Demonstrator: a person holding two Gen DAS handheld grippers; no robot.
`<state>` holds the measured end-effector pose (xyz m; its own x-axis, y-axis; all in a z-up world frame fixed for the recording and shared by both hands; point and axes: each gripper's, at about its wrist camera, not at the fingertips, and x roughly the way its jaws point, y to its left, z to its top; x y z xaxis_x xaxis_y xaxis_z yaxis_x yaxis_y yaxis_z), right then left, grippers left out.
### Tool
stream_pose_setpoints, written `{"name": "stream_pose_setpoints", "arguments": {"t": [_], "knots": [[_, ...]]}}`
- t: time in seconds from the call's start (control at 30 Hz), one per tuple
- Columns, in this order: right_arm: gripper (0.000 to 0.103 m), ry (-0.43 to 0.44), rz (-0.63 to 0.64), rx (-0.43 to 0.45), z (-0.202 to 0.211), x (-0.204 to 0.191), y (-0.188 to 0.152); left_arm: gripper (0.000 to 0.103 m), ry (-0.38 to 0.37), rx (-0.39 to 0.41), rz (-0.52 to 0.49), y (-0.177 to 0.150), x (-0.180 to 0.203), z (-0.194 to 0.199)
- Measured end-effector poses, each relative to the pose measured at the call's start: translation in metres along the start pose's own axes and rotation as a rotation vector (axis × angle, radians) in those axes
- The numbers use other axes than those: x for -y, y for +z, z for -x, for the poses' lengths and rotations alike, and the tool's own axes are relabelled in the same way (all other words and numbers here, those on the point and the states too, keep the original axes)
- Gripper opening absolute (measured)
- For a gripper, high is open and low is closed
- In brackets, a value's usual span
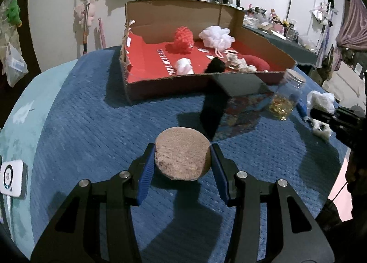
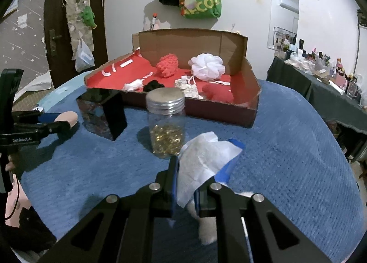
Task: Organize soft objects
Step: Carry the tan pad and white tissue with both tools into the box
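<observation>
Tan terry cloth fills the left gripper [image 1: 182, 160]: its blue pads are clamped on the two sides of a round beige puff [image 1: 182, 154], held clear above the blue bedspread [image 1: 91, 125]. The cardboard box [image 1: 183, 84], lined in red and already holding a red loofah [image 1: 183, 38], a white mesh loofah [image 1: 216, 36] and smaller soft pieces, lies straight ahead of this gripper toward the far edge of the bed, its near wall facing the puff. A black glossy box [image 1: 231, 98] stands between them, slightly right of the direct line, so the carry probably has to pass over or left of it.

The right gripper [image 2: 185, 185] is pressed together on a crumpled white wipe [image 2: 201, 162], with something white and fluffy hanging below that I cannot identify. Its line to the box is blocked by a clear jar [image 2: 166, 125] with a metal lid, standing just ahead.

The left hand looks nearer an open corner of the box. The right wrist view shows the puff side-on as a flat disc; the left view shows its round face and the grip.
</observation>
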<state>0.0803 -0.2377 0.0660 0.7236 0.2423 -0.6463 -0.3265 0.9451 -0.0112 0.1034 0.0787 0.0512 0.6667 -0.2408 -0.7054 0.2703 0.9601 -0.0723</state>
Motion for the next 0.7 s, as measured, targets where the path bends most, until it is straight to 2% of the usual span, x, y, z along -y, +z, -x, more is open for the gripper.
{"name": "stream_pose_setpoints", "arguments": {"t": [0.3,0.7], "knots": [[0.012,-0.020,0.011,-0.029,-0.016,0.021,0.024,0.045,-0.005,-0.032,-0.011,0.024,-0.015,-0.017],[0.013,0.032,0.046,-0.061,-0.036,0.039,0.057,0.045,-0.030,-0.047,-0.088,0.056,-0.022,-0.030]]}}
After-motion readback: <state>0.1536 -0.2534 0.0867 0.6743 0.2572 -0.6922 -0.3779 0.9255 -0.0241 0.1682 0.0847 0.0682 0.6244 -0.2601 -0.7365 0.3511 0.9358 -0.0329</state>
